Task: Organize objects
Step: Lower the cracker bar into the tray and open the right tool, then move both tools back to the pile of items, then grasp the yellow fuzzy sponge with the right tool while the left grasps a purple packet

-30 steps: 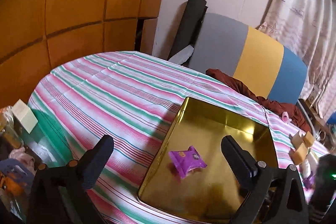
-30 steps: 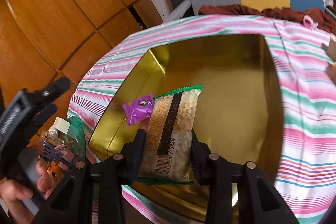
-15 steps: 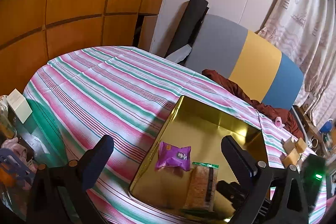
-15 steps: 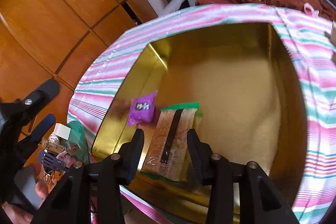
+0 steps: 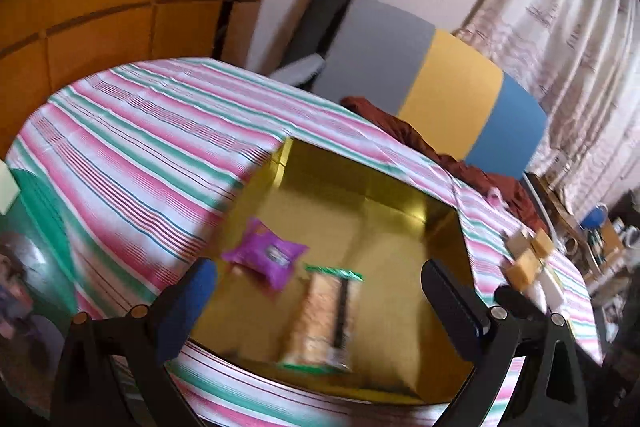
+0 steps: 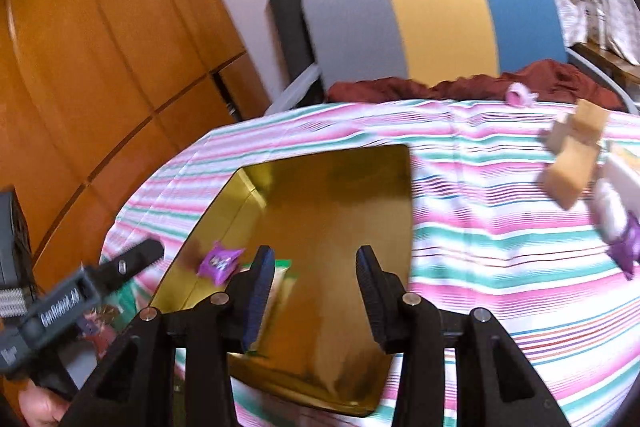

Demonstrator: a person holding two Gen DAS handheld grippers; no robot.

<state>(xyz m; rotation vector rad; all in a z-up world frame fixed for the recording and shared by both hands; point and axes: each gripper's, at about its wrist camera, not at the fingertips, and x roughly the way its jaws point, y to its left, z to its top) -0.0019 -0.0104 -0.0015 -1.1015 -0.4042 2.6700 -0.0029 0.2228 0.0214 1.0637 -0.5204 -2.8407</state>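
A gold tray (image 5: 384,195) (image 6: 344,187) lies on the striped tablecloth. In it lie a purple snack packet (image 5: 266,255) (image 6: 219,262) and a clear cracker packet with green ends (image 5: 324,315), which the right finger mostly hides in the right wrist view (image 6: 282,277). My left gripper (image 5: 318,297) is open and empty above the tray's near edge. My right gripper (image 6: 314,273) is open and empty, pulled back over the tray's near part. The left gripper also shows at the left in the right wrist view (image 6: 80,299).
Small tan boxes (image 5: 528,259) (image 6: 572,155), a white item (image 6: 616,195) and another purple packet (image 6: 626,247) lie on the cloth right of the tray. A pink item (image 6: 520,95) sits at the far edge. A grey-yellow-blue chair back (image 6: 432,19) stands behind the table.
My right gripper has let go of the cracker packet in the tray, opened wider and drawn back to the right. The left gripper has shifted slightly; it stays open.
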